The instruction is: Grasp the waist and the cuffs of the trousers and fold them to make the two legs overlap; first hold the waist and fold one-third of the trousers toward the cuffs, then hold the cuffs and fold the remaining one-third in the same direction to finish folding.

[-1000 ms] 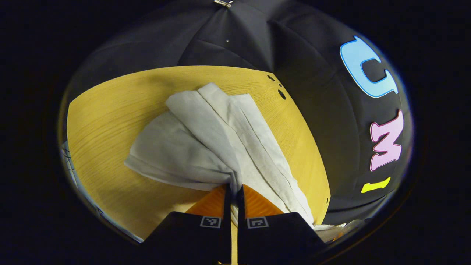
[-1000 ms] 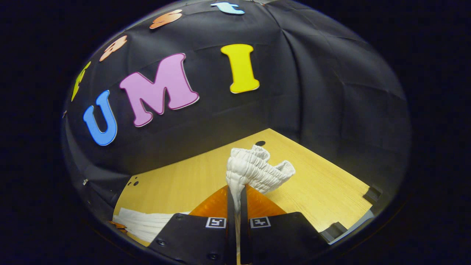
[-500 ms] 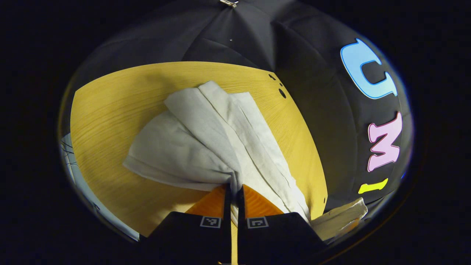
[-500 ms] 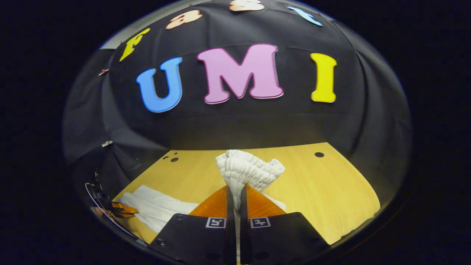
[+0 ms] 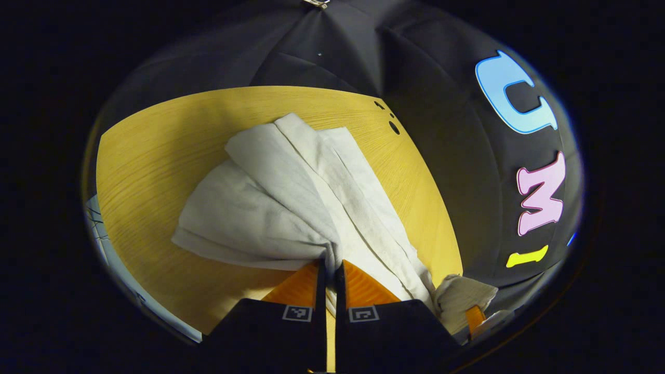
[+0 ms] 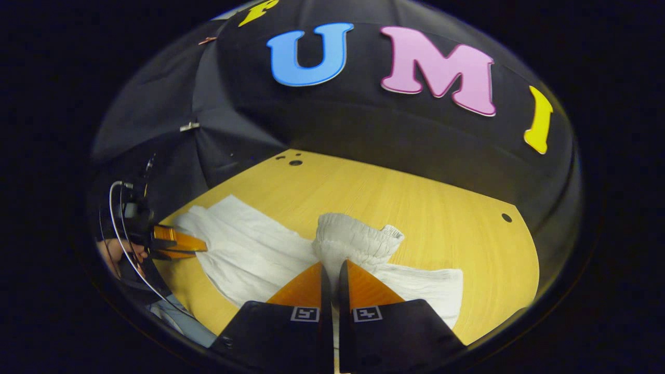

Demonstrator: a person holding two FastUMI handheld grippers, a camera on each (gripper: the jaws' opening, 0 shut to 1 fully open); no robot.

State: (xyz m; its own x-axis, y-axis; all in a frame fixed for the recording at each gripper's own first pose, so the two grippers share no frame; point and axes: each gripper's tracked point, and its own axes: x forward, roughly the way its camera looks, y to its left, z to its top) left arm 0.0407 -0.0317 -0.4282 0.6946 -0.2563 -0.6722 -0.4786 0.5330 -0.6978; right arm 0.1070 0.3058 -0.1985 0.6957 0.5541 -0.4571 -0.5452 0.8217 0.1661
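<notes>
White, slightly crinkled cloth makes up the trousers (image 5: pixel 291 202), which lie spread across the yellow wood-grain table (image 5: pixel 156 156) in the left gripper view, with long creases and seams running from the near edge toward the far rounded end. One broad flap fans out to the left, smooth and faintly grey in shadow, while a narrower strip runs to the right toward the table's edge. The left gripper (image 5: pixel 329 270) has its two fingers pressed close together with a bunch of this cloth pinched between them, the fabric gathering into tight folds right at the tips. At the lower right of that view a bunched lump of the same fabric sits beside the other gripper's finger.

In the right gripper view the elastic waist (image 6: pixel 358 239) stands up as a ribbed, puckered mound just above the right gripper (image 6: pixel 331 270), whose fingers are closed tight on it. Flat cloth of the trousers extends to the left across the table (image 6: pixel 415 197) and a smaller rectangular piece lies to the right of the fingers. Far to the left, the left gripper meets the end of the cloth, held by a hand (image 6: pixel 111 254), with a thin cable looping beside it. Small dark round holes mark the tabletop near its far edge
</notes>
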